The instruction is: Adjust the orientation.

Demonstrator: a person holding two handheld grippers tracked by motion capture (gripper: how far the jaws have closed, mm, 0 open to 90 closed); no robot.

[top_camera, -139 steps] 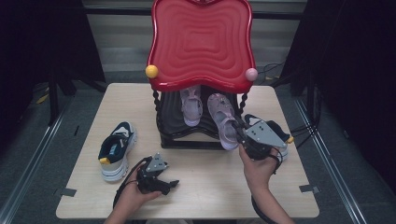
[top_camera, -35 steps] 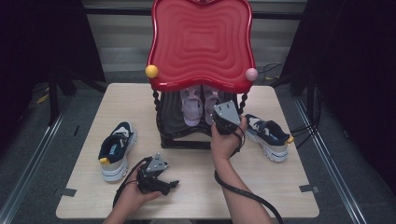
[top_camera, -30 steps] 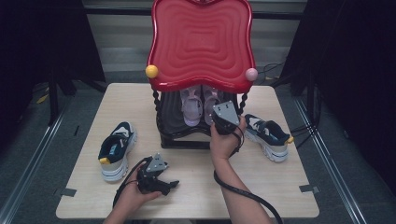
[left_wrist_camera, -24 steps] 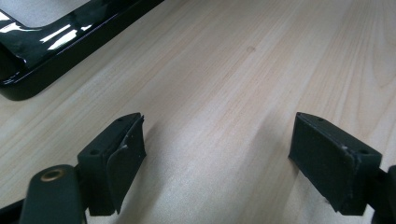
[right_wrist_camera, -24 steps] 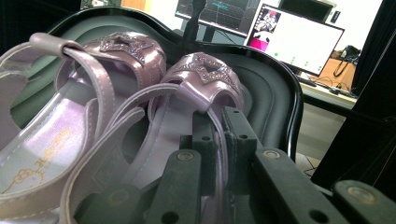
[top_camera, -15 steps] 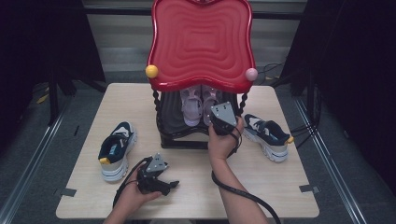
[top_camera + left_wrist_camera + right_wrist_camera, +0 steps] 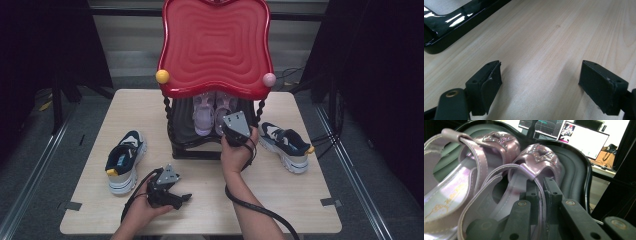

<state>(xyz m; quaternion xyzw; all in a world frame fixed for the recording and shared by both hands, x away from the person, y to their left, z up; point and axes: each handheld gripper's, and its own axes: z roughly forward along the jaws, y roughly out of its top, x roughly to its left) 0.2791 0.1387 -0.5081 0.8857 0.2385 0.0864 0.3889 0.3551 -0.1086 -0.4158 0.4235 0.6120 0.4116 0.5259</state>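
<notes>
Two pink glittery sandals lie side by side on the black lower shelf (image 7: 181,136) of a red-topped stand (image 7: 215,45): the left sandal (image 7: 202,114) (image 7: 471,165) and the right sandal (image 7: 223,107) (image 7: 540,157). My right gripper (image 7: 229,132) (image 7: 541,188) reaches into the shelf from the front. It is shut on the thin heel strap (image 7: 530,172) of the right sandal. My left gripper (image 7: 185,197) (image 7: 540,80) rests low over the bare table near the front edge, open, with nothing between its jaws.
A navy and white sneaker (image 7: 125,160) lies on the table left of the stand, and its mate (image 7: 286,145) lies to the right. The stand's black base edge (image 7: 446,27) is close ahead of my left gripper. Monitors (image 7: 584,137) glow behind the shelf.
My right gripper has moved left from beside the right sneaker to the shelf front, bringing the right sandal straight beside the other. The left gripper has stayed where it was.
</notes>
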